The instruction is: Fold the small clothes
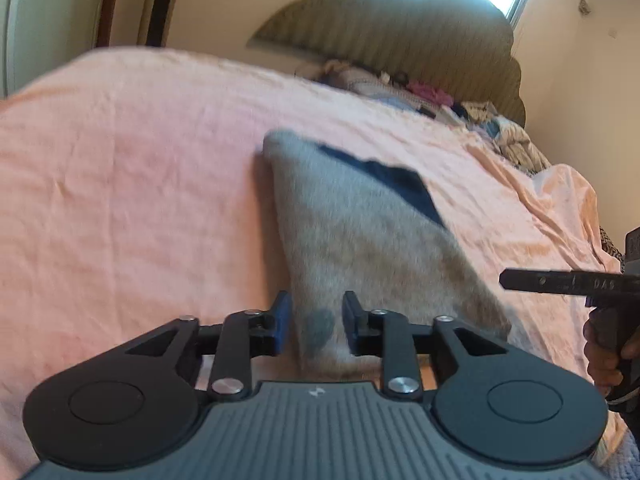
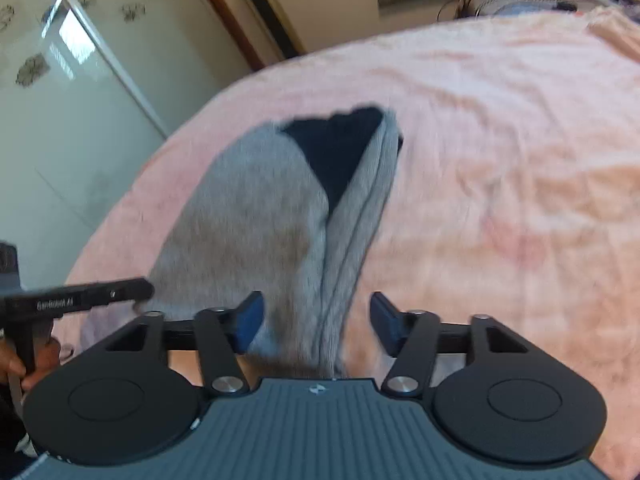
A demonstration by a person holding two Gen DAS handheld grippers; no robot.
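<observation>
A grey knitted garment (image 1: 360,240) with a dark blue inner part (image 1: 396,180) lies on the pink bedspread (image 1: 120,160). My left gripper (image 1: 316,324) is open, its blue-padded fingers on either side of the garment's near edge. In the right wrist view the same grey garment (image 2: 260,220) shows folded lengthwise, with the dark blue part (image 2: 340,152) at its far end. My right gripper (image 2: 316,324) is open wide, with the garment's near end between its fingers. Neither gripper pinches the cloth.
A heap of mixed clothes (image 1: 460,104) lies at the far end of the bed below a striped headboard (image 1: 400,32). A glass wardrobe door (image 2: 60,100) stands to the left of the bed. Each gripper shows in the other's view, the right one (image 1: 560,282) and the left one (image 2: 80,300).
</observation>
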